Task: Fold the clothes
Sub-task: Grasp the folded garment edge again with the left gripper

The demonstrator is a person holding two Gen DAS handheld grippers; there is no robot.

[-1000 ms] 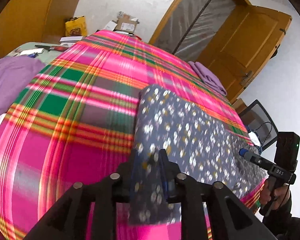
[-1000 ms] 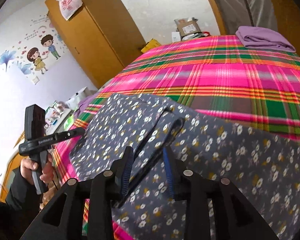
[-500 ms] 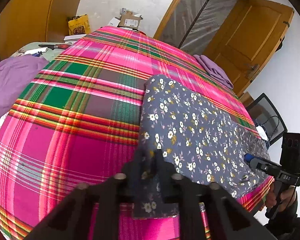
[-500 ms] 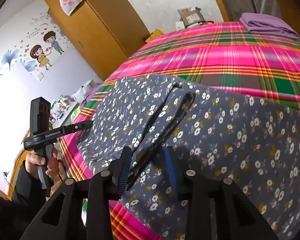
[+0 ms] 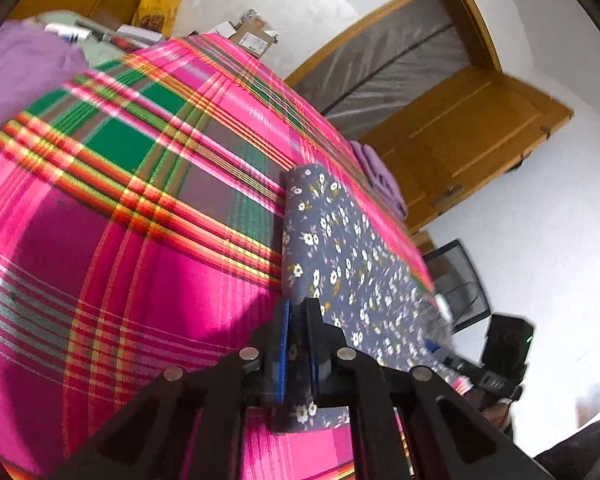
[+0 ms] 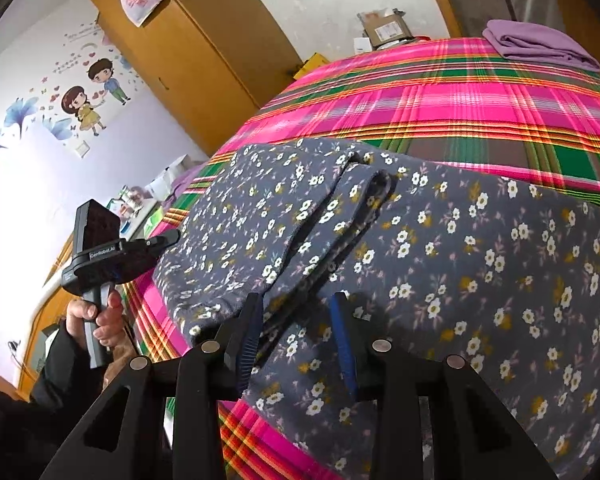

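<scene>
A dark grey garment with white flowers (image 5: 340,248) lies spread on the bed, one part doubled over in a long fold (image 6: 340,216). My left gripper (image 5: 299,308) is at its near corner. Its jaws are closing, and the pads pinch the cloth's edge, which hangs out below them. In the right wrist view the left gripper (image 6: 168,238) sits at the garment's left edge, held by a hand (image 6: 100,320). My right gripper (image 6: 296,312) stands open over the near end of the fold, with cloth lying between its fingers.
The bed has a pink, green and yellow plaid sheet (image 5: 120,240). A folded purple cloth (image 6: 536,44) lies at its far side and another purple cloth (image 5: 20,72) beside it. A wooden wardrobe (image 6: 204,48), a door (image 5: 472,136), boxes (image 6: 386,30) and a chair (image 5: 456,280) stand around.
My left gripper has gone from open to pinching the garment's corner, then dipped and rolled, so its view tilts. The right gripper has hardly moved.
</scene>
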